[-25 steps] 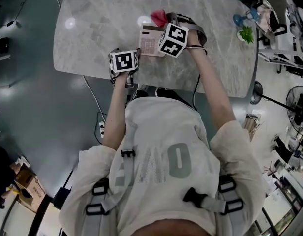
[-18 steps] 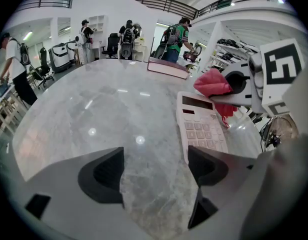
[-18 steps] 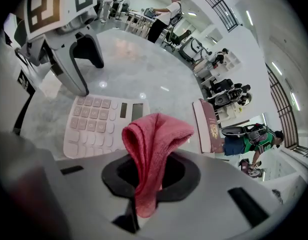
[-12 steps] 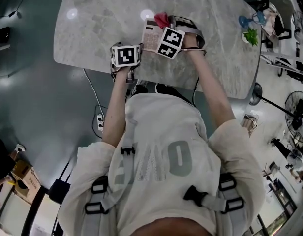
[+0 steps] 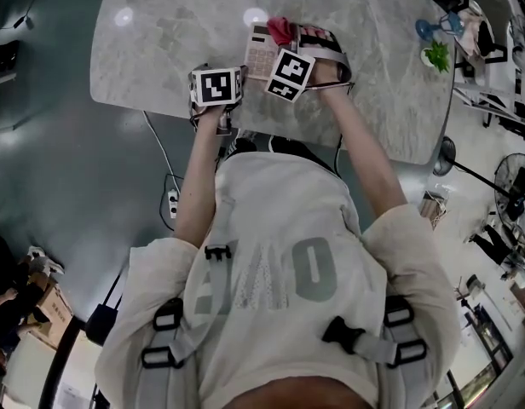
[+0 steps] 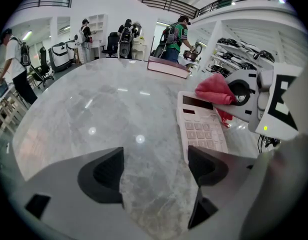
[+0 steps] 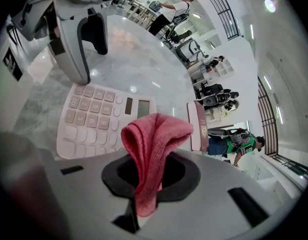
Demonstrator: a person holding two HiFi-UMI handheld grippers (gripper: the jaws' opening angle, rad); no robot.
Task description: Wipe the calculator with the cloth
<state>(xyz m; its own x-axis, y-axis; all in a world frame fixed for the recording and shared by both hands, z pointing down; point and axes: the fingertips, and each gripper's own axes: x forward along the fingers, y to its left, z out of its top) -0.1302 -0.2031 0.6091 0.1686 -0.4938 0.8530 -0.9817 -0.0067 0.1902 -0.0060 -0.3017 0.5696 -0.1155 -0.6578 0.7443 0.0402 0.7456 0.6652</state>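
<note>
A pink calculator [image 5: 259,51] lies face up on the marble table [image 5: 160,41]. My right gripper [image 5: 292,45] is shut on a red cloth [image 5: 281,29], which hangs at the calculator's far right corner. In the right gripper view the cloth [image 7: 156,134] bulges out of the right gripper [image 7: 148,184] just above the calculator [image 7: 96,116]. My left gripper [image 5: 218,83] is at the calculator's near left. Its jaws [image 6: 154,171] stand open with only bare table between them. The calculator [image 6: 201,129] lies just beyond its right jaw.
A pink-covered book [image 6: 168,66] lies at the table's far edge. A small green plant [image 5: 435,56] and a blue object [image 5: 420,31] stand at the table's right end. The table's near edge runs just behind both grippers. People stand in the room beyond.
The right gripper has turned a little and brought the cloth closer to the calculator's far end. The left gripper has stayed beside the calculator's near left.
</note>
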